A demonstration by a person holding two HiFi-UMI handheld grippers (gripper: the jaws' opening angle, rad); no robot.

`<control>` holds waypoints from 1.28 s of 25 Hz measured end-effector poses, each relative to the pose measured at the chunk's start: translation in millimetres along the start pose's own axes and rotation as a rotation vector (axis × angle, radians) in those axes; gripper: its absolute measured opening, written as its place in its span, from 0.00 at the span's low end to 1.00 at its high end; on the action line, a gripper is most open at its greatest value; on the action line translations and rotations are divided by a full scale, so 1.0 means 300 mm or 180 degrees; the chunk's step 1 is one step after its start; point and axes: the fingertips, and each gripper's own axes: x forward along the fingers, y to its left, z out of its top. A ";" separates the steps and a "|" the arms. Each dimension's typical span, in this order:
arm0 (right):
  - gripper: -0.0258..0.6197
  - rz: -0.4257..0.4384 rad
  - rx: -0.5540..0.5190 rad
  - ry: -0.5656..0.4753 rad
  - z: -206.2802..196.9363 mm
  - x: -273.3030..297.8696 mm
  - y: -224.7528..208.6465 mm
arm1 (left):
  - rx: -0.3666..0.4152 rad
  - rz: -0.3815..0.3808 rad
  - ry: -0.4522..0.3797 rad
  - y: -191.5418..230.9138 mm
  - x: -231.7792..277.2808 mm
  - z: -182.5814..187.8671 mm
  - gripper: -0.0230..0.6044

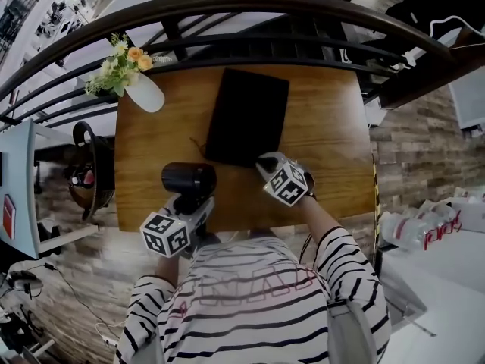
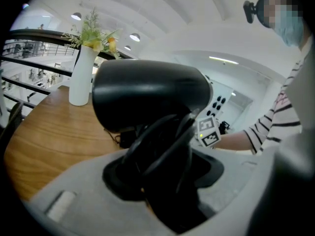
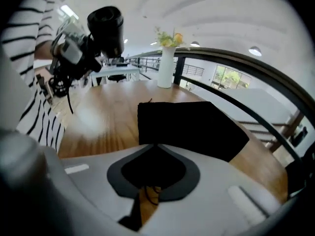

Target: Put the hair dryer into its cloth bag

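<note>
The black hair dryer point(image 1: 189, 179) hangs just above the near left part of the wooden table point(image 1: 326, 150), barrel pointing away from me. My left gripper point(image 1: 191, 202) is shut on its handle, and loops of black cord point(image 2: 162, 136) run along the handle between the jaws. The black cloth bag point(image 1: 246, 116) lies flat in the middle of the table. My right gripper point(image 1: 261, 161) sits at the bag's near edge, its jaws closed together on the cloth point(image 3: 192, 127). In the right gripper view the hair dryer point(image 3: 106, 26) is up at the left.
A white vase of flowers point(image 1: 144, 91) stands at the table's far left corner. A dark curved railing point(image 1: 227, 6) runs behind the table's far edge. The table's near edge is just in front of my body.
</note>
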 end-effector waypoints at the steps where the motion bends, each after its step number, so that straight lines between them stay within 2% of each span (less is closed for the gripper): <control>1: 0.06 0.0040 0.0199 -0.0106 0.015 -0.010 0.004 | 0.0010 -0.0019 0.0022 0.001 0.003 -0.003 0.39; 7: 0.06 0.0185 0.1292 -0.0748 0.104 -0.095 0.010 | 0.0108 -0.0152 0.0191 -0.004 0.021 -0.039 0.39; 11: 0.06 0.0209 0.1739 -0.1018 0.140 -0.137 0.028 | 0.0194 -0.0249 0.0384 -0.002 0.038 -0.077 0.39; 20: 0.06 0.0129 0.2150 -0.1321 0.205 -0.186 0.067 | 0.0390 -0.0421 0.0943 0.020 0.094 -0.182 0.38; 32: 0.06 0.0039 0.2583 -0.1546 0.247 -0.200 0.117 | 0.0336 -0.0512 0.1471 0.058 0.140 -0.321 0.38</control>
